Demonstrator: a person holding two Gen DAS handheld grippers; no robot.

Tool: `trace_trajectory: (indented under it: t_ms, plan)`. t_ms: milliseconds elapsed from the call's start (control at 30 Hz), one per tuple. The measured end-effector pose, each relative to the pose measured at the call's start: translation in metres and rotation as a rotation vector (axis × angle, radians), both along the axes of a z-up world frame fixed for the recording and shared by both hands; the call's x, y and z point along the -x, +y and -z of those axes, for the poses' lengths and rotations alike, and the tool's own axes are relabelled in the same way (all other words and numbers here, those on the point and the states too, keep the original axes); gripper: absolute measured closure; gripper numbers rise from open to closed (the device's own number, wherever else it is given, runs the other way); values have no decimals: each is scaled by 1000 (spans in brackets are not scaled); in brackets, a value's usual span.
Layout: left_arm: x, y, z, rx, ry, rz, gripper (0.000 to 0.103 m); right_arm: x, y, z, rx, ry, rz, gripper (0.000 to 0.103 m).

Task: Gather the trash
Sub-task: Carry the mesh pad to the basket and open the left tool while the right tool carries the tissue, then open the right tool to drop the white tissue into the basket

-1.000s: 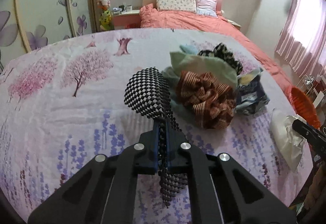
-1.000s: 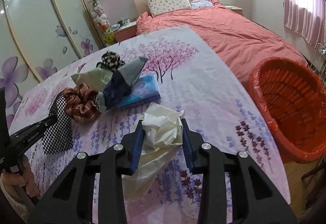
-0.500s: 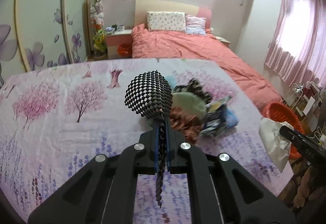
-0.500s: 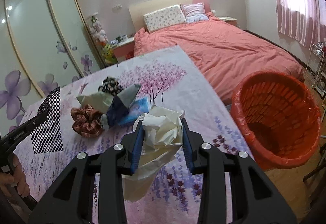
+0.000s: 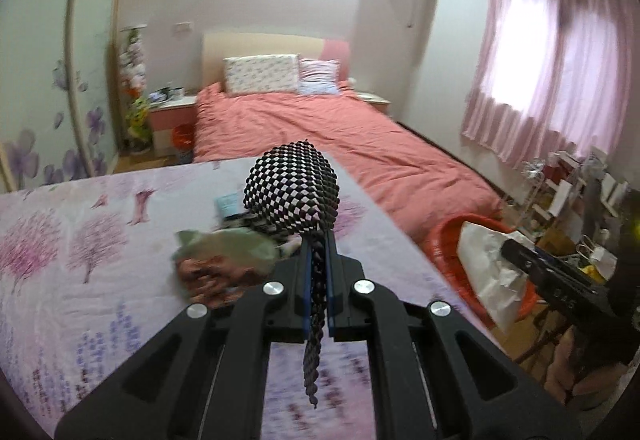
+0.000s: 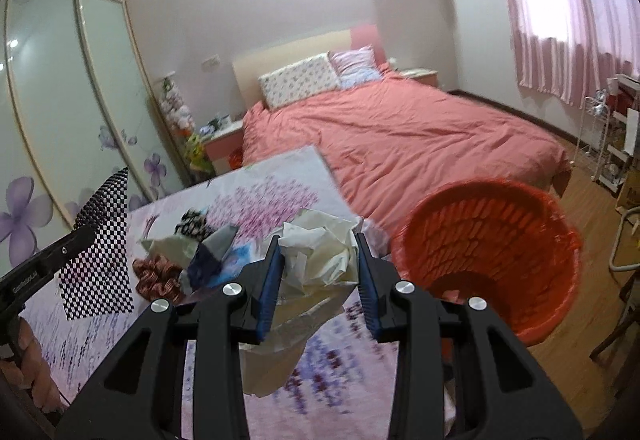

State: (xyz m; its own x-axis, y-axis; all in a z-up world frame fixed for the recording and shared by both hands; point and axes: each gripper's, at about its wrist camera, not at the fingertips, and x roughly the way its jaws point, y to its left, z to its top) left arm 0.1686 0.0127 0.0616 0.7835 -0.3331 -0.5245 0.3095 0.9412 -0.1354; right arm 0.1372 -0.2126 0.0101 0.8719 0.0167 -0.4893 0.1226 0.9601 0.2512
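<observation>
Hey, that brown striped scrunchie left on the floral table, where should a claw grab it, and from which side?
Take the brown striped scrunchie across its puffy ruffled ring, on the arc facing the bare floral table. Come down from above on that open side. It lies flat and soft, so the ruffle should bunch between the fingers. Its other side is tucked under the green wrapper and blue packet, which would likely crowd a claw.

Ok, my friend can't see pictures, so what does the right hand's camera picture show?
The right gripper is squeezing a crumpled cream paper bag above a flowery tablecloth, with an orange basket on the floor just to its right. On the left, the other gripper holds a black-and-white checkered cloth, a pile of scrunchies and wrappers sits on the cloth, and a pink bed is behind.
</observation>
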Motion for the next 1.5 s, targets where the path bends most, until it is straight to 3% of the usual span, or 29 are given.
trace_trajectory:
  t_ms: [233,500,900,1167,1233,1367,1500]
  plan:
    - [-4,-61,-3,51,-3,114,97,9,-39,-2,7,-59,108,67]
    - [-15,-132,10,73,15,253,97,4,-84,12,-46,-60,209,67]
    - [-45,-219,55,50,91,382,96,-9,-137,36,-69,-27,295,67]
    - [-71,-254,85,30,163,414,96,-20,-160,48,-132,-1,324,64]
    - [-77,-258,92,14,180,406,94,-22,-164,51,-146,7,329,58]
    - [-84,-260,104,-17,206,380,69,-24,-165,59,-160,31,328,47]
    - [-90,-252,112,-43,217,350,67,-22,-162,61,-156,53,328,44]
